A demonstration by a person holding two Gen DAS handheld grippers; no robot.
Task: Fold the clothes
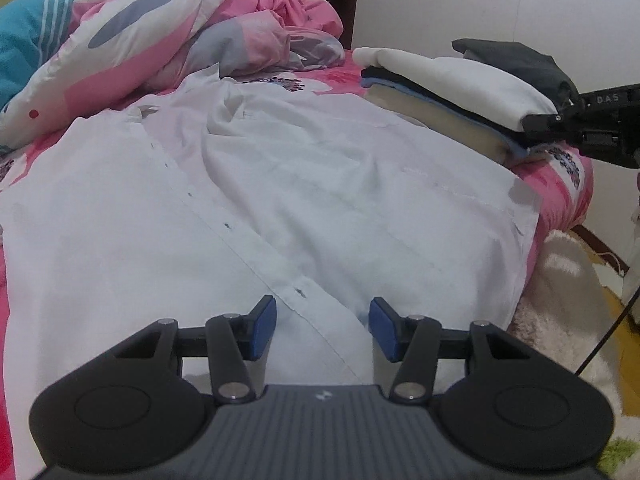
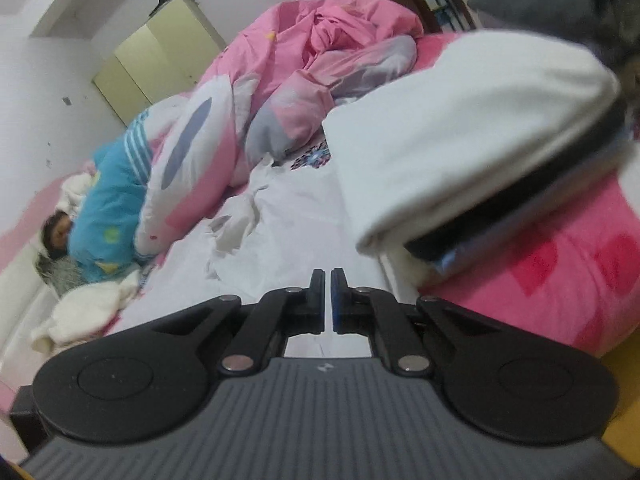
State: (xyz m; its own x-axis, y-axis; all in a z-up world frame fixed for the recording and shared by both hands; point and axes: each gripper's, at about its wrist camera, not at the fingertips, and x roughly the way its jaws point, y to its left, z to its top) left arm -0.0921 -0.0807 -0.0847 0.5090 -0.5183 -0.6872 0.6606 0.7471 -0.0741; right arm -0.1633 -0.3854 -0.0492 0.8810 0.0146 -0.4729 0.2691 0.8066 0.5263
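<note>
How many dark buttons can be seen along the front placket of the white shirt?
4, in the left wrist view, on the white shirt: one near the open jaws, one mid-placket, two fainter ones toward the collar. More may be hidden near the collar.

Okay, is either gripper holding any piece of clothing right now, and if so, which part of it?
Nothing is held. The left gripper is open above the white shirt. The right gripper has its fingers nearly shut with no cloth between them.

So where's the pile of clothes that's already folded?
The folded pile sits on the pink bed at its right edge, just beyond the spread white shirt; the right wrist view shows it close, upper right.
</note>
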